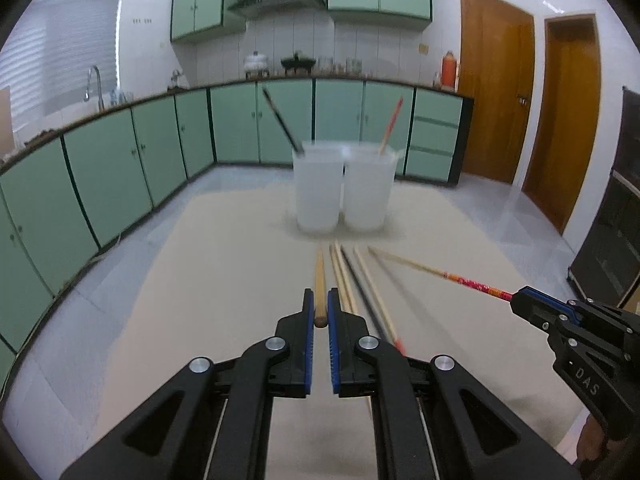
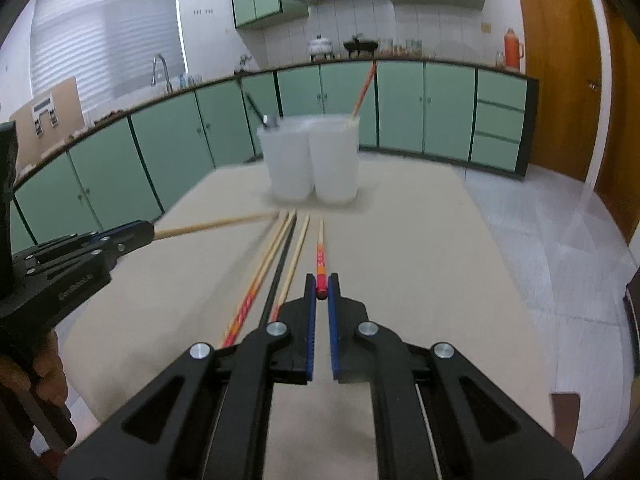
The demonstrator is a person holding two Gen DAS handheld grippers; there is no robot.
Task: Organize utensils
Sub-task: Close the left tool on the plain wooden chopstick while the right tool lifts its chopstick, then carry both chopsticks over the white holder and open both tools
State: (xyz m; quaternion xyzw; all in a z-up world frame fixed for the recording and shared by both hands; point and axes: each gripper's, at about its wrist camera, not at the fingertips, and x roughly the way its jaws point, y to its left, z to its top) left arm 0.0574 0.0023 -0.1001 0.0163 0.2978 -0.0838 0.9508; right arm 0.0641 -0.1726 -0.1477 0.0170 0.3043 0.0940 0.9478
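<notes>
In the left wrist view, your left gripper (image 1: 321, 307) has its jaws closed on the butt end of a plain light-wood chopstick (image 1: 319, 280), which points toward 12 o'clock at the two translucent white plastic cups (image 1: 318, 188) standing side by side on the beige table (image 1: 200, 280). The left cup holds one dark utensil, the right cup one red-handled chopstick. At 3 o'clock your right gripper (image 1: 520, 300) clamps a red-patterned wooden chopstick (image 1: 440, 276). About four more sticks lie loose between the two, one of them black (image 1: 360, 280); blur makes the count uncertain.

In the right wrist view, the jaws of the right gripper (image 2: 321, 286) pinch the red end of the patterned chopstick, tip aimed at the cups at 12 o'clock. At 9 o'clock the left gripper (image 2: 140, 232) holds the plain stick. Four loose sticks lie between.

You seem to be mid-pickup with both hands. Next, likely carry each stick to a cup, tilt it tip-down over the rim, and release; match the red one with its partner.
</notes>
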